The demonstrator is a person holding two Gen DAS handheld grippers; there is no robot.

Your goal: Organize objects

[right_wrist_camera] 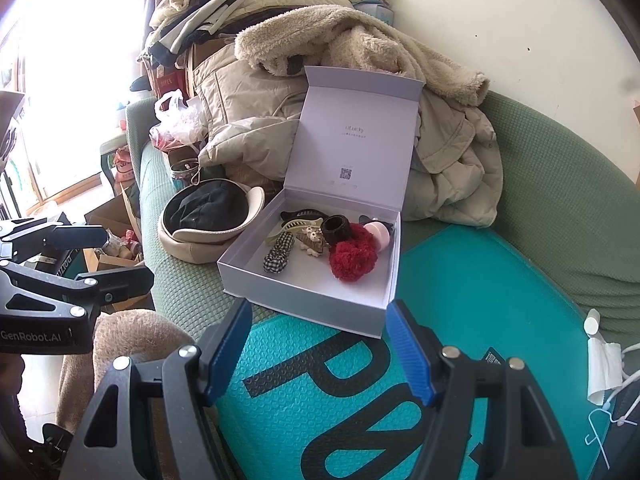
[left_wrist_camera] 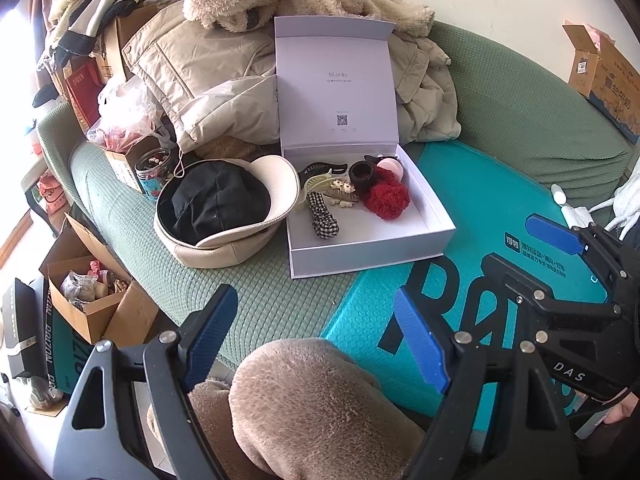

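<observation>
Right now a white box sits open on a green sofa, its lid standing upright against a heap of beige coats behind it. The box's near right corner rests on the edge of a teal mat with big black letters, which covers the right part of the seat.

Inside the box, the hair things are bunched toward the back wall: a black-and-white checked scrunchie lying nearest the left wall, a pale yellow claw clip and a black claw clip behind it, a small brown clip with light ornaments in the middle, a dark ring-shaped piece, a fluffy red scrunchie and a pink round thing at the back right corner. The front half of the box floor is bare.

Just beside the box's left wall lies a cream hat, upside down, with a black cap nested in it. A small patterned jar stands behind the hat, near a plastic bag.

Both grippers hang in front of the box, above the near edge of the seat. The left gripper has its blue pads spread wide with nothing between them, over a knee in brown fleece. The right gripper is also parted and holds nothing, over the teal mat. A cardboard carton of odds and ends sits on the floor at the left.
</observation>
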